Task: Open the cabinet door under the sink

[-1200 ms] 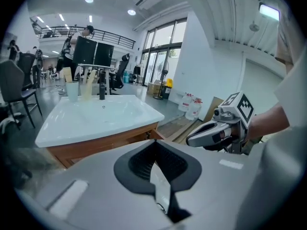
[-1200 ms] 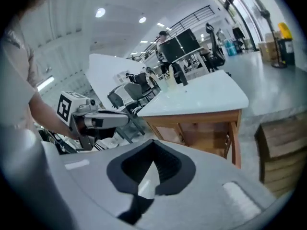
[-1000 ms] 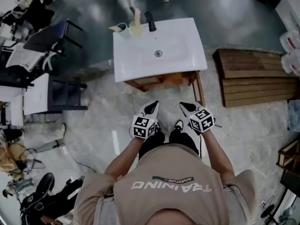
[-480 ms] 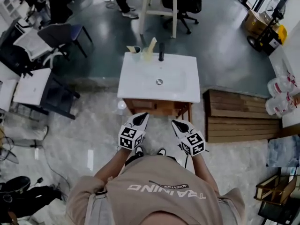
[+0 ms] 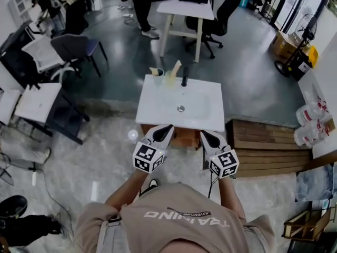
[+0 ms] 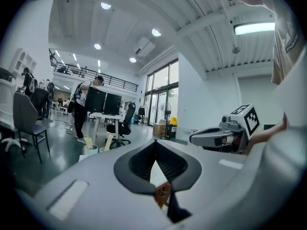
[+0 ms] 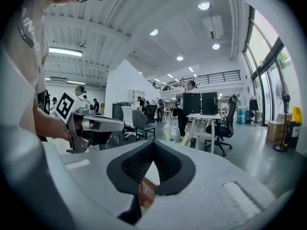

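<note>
1. The sink is a white basin standing on the floor in front of the person. A black faucet and two cups sit at its far edge.
2. The wooden cabinet sits directly under the sink. From above only a strip of its near front shows, so I cannot tell whether its door is open.
3. The left gripper is held in the air over the sink's near left edge. Its jaws are closed tip to tip with nothing between them.
4. The right gripper is held beside it, over the near right edge. Its jaws are also pressed together and empty.
5. The two grippers are apart from each other, with the cabinet front showing between them.
6. Wooden planks lie on the floor just right of the sink.
7. Beyond the sink stands a white desk, with a person next to it.
</note>
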The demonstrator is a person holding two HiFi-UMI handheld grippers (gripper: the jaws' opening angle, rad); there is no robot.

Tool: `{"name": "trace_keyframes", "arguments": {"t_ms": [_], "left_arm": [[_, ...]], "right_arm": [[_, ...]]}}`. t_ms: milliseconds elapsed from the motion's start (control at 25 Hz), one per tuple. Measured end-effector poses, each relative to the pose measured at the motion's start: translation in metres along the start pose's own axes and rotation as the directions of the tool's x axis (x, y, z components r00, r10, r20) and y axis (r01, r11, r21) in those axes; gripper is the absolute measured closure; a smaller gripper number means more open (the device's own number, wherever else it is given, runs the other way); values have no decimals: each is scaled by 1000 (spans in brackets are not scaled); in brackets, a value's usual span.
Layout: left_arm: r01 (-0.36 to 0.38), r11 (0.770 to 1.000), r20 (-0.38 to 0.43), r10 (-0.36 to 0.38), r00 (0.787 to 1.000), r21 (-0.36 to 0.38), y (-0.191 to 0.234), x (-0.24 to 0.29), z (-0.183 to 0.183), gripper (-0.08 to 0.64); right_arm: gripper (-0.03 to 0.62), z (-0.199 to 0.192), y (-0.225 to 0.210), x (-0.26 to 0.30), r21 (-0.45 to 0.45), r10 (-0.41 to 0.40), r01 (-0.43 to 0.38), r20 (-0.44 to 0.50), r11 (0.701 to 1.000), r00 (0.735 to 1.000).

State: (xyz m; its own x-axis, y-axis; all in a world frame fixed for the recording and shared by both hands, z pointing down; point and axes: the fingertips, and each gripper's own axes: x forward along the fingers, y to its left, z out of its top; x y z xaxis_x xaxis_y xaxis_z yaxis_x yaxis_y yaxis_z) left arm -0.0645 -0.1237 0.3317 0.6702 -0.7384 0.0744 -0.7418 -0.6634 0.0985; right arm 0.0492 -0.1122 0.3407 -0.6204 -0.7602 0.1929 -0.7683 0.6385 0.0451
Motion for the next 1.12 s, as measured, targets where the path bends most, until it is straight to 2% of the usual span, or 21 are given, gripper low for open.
{"name": "trace_keyframes", "arguments": {"t_ms": [160,320,520,760,960,1120], "left_arm": [[-37,999,34,37,999,15,22,-3,16,543],[-58,998,57,57,997,24,35,-4,26,543],[-19,1000,65,19,998,7,32,-3,36,543],[18,998,92,-23,996,53,31,1,57,543],[-28,994,129,14,992,107,42,3,77,543],[-51,984,105,33,994,168,39,0,68,543]], "right_arm": [[591,24,3,3,-41,-21,23,53,999,998],[591,33,4,-1,-61,-44,48,67,997,997],[591,29,-3,-12,-69,-115,119,58,990,992],[591,47,-9,-25,-71,-201,210,126,975,972],[591,63,-23,-35,-73,-252,267,167,961,953],[591,59,-21,-32,-43,-252,262,163,964,954]]}}
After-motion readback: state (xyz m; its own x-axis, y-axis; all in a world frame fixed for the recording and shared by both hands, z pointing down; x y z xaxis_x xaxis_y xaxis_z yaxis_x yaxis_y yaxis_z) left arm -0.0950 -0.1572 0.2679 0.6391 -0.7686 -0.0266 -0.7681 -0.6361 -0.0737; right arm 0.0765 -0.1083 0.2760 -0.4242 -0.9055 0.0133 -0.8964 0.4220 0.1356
